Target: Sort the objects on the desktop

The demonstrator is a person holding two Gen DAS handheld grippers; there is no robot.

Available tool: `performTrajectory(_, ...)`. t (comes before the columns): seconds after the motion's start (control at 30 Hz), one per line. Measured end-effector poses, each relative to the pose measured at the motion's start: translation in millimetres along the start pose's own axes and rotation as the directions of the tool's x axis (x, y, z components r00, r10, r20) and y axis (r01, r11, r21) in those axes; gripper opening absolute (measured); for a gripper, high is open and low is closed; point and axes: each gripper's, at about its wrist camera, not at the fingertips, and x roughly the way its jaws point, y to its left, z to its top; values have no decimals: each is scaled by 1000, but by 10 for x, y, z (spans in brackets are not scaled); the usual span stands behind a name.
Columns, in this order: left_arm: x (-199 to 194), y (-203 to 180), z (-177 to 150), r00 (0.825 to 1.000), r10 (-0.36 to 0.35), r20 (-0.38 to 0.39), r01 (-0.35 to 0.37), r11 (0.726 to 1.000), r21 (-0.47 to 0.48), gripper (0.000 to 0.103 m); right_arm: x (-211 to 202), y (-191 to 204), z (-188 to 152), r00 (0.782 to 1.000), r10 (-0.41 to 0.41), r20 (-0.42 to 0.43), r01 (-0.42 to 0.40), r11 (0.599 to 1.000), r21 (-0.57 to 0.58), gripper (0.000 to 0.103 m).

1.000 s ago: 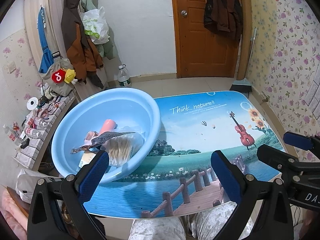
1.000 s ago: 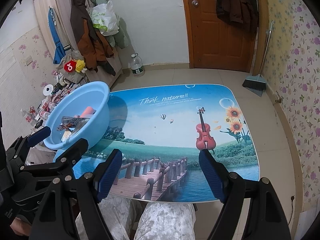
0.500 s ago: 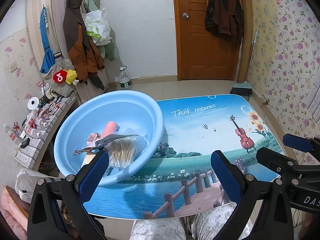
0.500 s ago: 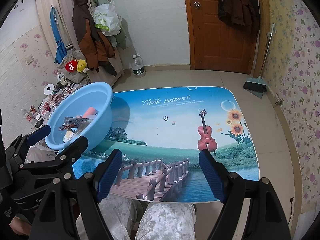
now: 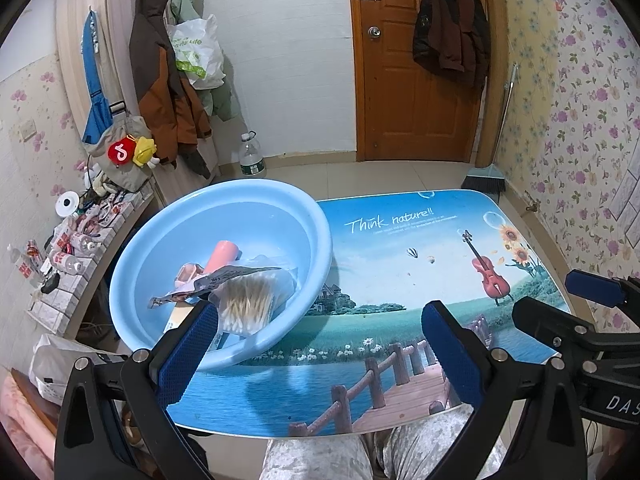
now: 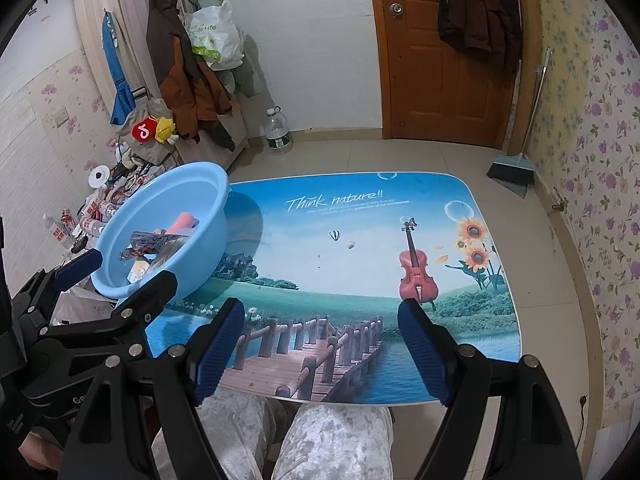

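A light blue basin [image 5: 240,200] stands on the left part of the picture-printed table [image 5: 400,264]. In it lie a pink tube [image 5: 222,256], a crumpled wrapper [image 5: 224,276] and a clear bag of cotton swabs [image 5: 248,304]. My left gripper [image 5: 320,348] hovers open above the table's near edge, its left finger in front of the basin's near rim, with nothing between its pads. My right gripper [image 6: 322,346] is open and empty too, over the near middle of the table [image 6: 340,256]. The basin [image 6: 180,188] is to its left.
A person's knees [image 6: 320,432] are under the table's near edge. On the floor beyond are a water bottle [image 5: 251,158] and a broom [image 5: 486,176]. A cluttered low shelf [image 5: 76,236] runs along the left wall, with coats hanging above it.
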Motion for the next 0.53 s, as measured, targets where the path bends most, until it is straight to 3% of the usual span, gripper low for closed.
performTrajectory(0.53, -39, 21, -16, 1000, 2, 24, -2, 1000, -7, 102, 8, 20, -16, 1000, 3, -3, -3, 1000, -1, 81)
